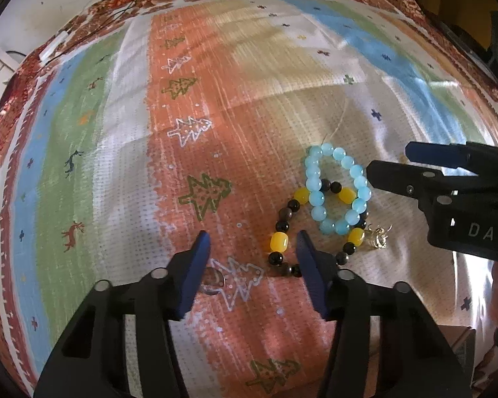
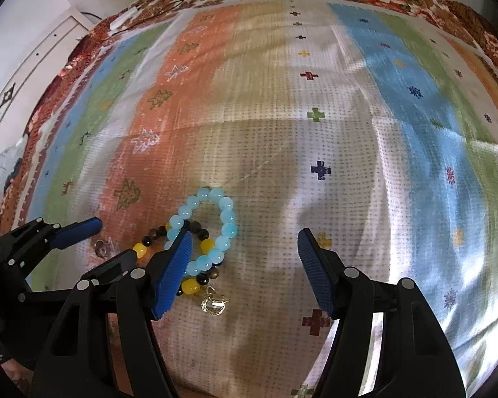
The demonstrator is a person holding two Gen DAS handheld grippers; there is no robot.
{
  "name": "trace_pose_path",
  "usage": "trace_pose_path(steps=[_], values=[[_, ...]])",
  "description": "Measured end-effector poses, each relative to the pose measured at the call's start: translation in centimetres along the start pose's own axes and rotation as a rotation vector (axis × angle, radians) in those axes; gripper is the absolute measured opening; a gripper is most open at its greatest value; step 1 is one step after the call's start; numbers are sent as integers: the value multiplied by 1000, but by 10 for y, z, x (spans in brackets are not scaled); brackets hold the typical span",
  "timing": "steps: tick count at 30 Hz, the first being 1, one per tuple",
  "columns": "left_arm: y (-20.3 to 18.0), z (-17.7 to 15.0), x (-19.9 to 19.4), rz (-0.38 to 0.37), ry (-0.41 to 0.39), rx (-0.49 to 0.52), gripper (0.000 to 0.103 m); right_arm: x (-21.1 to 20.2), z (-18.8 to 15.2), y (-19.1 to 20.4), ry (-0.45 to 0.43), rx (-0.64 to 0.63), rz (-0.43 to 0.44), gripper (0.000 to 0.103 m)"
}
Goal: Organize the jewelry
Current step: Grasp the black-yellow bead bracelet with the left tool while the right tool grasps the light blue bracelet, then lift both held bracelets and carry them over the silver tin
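A light-blue bead bracelet [image 1: 337, 189] of round, glossy, translucent beads lies on a patterned cloth [image 1: 215, 106]. It overlaps a second bracelet [image 1: 284, 232] strung with small black and brownish round beads and larger oblong yellow ones. Just beside them sits a small gold-coloured ornament [image 1: 379, 238], shiny and openwork; its exact form is hard to make out. A thin, pale thread runs off from the blue beads across the cloth.

The cloth has a woven, dotted texture with broad stripes of orange, beige, blue and green, printed trees, deer and crosses, and a floral border.

The left tool [image 1: 254, 267] hangs over the orange stripe, its ribbed blue pads apart with nothing between them; its right pad covers the near end of the dark-and-yellow bracelet. A small clear, glassy object [image 1: 212, 281] lies partly hidden behind its left pad.

The right tool [image 2: 245, 268] also stands apart and empty, over the beige area; its left pad hides part of both bracelets in its own view.
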State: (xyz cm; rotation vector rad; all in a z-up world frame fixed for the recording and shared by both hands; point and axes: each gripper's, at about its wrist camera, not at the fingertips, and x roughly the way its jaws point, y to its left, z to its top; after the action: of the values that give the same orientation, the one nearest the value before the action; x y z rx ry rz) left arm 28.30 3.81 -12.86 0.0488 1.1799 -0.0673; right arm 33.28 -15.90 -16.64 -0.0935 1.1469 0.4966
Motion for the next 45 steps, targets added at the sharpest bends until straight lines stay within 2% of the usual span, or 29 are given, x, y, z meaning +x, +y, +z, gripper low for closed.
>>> trace_pose_path(steps=[8, 12, 19, 22, 27, 31, 32, 34, 37, 38, 39, 40, 45], values=[[1, 6, 6, -25, 7, 13, 47, 16, 5, 1, 23, 0, -2, 66], [2, 8, 15, -57, 46, 29, 44, 23, 8, 3, 43, -10, -10, 66], [-3, 7, 24, -45, 48, 101, 39, 31, 9, 8, 55, -38, -39, 66], [-5, 6, 25, -42, 40, 137, 38, 31, 10, 7, 53, -45, -25, 66], [-4, 6, 26, -47, 37, 141, 38, 35, 14, 3, 54, -22, -5, 66], [-6, 6, 26, -36, 33, 154, 37, 37, 13, 7, 51, -34, -30, 65], [-5, 6, 26, -32, 30, 153, 32, 37, 13, 7, 51, -31, -34, 63], [-2, 6, 26, -14, 25, 140, 26, 39, 14, 8, 43, -51, -93, 41], [-3, 5, 26, -8, 23, 149, 18, 40, 15, 4, 45, -51, -101, 31], [-4, 5, 26, -7, 24, 153, 11, 40, 15, 3, 46, -57, -106, 29], [-4, 5, 27, -5, 25, 153, 11, 40, 15, 3, 46, -63, -112, 24], [-4, 5, 26, -7, 26, 151, 11, 39, 15, 0, 44, -64, -115, 13], [5, 8, 20, 0, 18, 102, 11, 32, 15, -6, 48, -54, -82, 12]])
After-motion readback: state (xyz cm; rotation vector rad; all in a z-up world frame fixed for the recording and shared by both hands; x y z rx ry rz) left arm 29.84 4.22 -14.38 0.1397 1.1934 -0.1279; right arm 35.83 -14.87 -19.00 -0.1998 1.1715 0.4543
